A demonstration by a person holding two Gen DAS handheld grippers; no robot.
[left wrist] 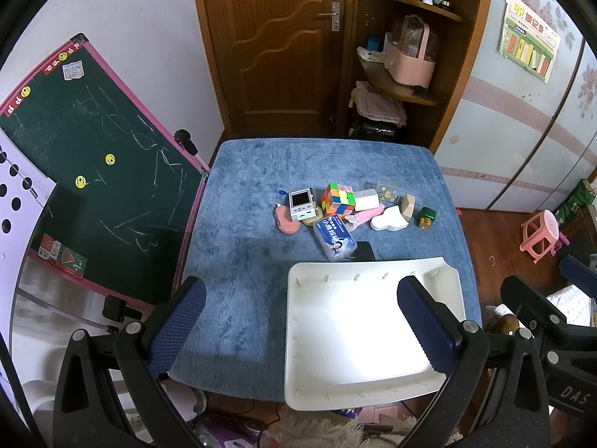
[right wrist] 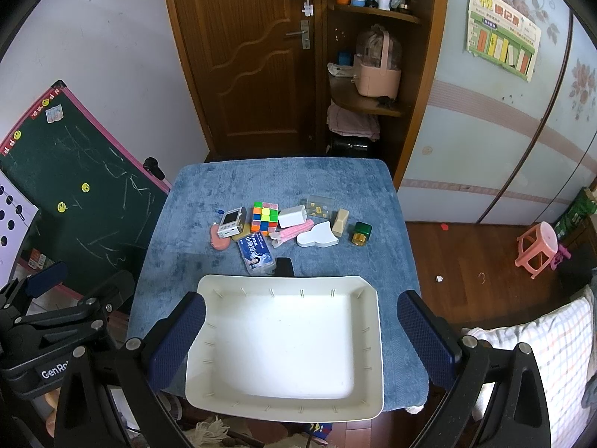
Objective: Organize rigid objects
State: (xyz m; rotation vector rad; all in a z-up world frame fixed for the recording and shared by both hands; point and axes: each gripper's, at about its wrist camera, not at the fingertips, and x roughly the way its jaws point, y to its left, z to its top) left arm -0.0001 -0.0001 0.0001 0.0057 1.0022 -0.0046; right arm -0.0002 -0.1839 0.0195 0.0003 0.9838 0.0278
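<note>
White tray (right wrist: 367, 339) empty on blue cloth (right wrist: 231, 179), cube (right wrist: 264, 217) w/ clutter behind, both tongs (left wrist: 302, 321) (right wrist: 300, 330) spread, holding nothing

Background of the scene. A green chalkboard (left wrist: 93, 171) in a pink frame leans against the white wall at left, marked with chalk scribbles and carrying yellow smiley magnets (left wrist: 110, 159). A brown wooden door (right wrist: 246, 59) stands behind the tabletop; beside it, wooden corner shelves (right wrist: 367, 106) hold a pink basket (right wrist: 377, 76), folded cloth (right wrist: 350, 121) and small bottles on the top level. A printed poster (right wrist: 502, 43) hangs on the floral wardrobe doors at right. A pink plastic stool (right wrist: 537, 248) stands on the wooden floor (right wrist: 466, 261).
</note>
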